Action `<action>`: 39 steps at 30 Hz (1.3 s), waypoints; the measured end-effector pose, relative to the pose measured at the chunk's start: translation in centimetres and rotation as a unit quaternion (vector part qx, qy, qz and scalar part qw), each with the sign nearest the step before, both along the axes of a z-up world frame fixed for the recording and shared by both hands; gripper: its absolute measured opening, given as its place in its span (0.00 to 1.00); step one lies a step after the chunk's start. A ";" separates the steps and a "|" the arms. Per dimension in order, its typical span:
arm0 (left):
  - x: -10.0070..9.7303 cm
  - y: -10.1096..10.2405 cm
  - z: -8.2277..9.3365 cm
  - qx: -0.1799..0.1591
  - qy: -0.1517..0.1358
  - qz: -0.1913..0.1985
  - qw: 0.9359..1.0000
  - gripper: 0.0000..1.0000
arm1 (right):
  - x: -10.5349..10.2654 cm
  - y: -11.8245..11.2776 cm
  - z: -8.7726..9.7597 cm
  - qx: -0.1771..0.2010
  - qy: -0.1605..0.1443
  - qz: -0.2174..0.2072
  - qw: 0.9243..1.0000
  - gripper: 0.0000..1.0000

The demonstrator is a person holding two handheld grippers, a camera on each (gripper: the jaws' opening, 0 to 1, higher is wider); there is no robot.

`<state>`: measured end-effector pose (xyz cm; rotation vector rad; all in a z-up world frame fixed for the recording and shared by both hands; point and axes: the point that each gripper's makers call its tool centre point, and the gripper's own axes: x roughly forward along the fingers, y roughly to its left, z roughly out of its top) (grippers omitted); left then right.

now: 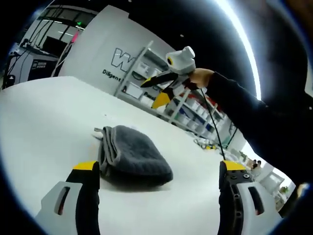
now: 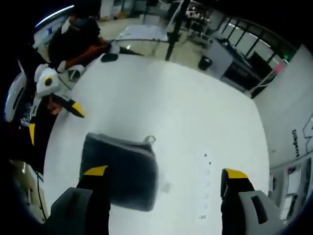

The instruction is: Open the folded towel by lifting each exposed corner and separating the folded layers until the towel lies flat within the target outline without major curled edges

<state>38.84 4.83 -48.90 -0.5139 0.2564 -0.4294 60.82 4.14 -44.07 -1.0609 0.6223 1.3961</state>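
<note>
The dark grey terry towel (image 1: 133, 155) lies fully folded on the white table (image 1: 44, 127), untouched, with both the left gripper (image 1: 159, 172) and the right gripper (image 2: 165, 177) released wide above it, so every unfolding step remains.

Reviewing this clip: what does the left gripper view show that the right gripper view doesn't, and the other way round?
Left gripper view: the towel's stacked folded layers seen side-on, storage shelves and a wall with lettering behind, and the right gripper held above the table.

Right gripper view: the towel from above as a dark rectangle with a small loop at one corner, plus the left gripper beside it.

Both: the folded grey towel lying untouched on the white table, each view's own jaws spread.
</note>
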 end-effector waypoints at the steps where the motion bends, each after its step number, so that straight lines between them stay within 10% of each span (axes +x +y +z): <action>1: 0.0 -0.1 0.0 -0.005 0.003 -0.001 1.000 0.99 | 0.0 0.0 -0.1 -0.001 -0.001 0.001 1.000 0.94; 39: 0.7 -0.7 -0.2 -0.077 0.030 -0.017 0.996 0.94 | -0.1 1.2 -2.3 -0.004 0.016 0.013 1.000 0.87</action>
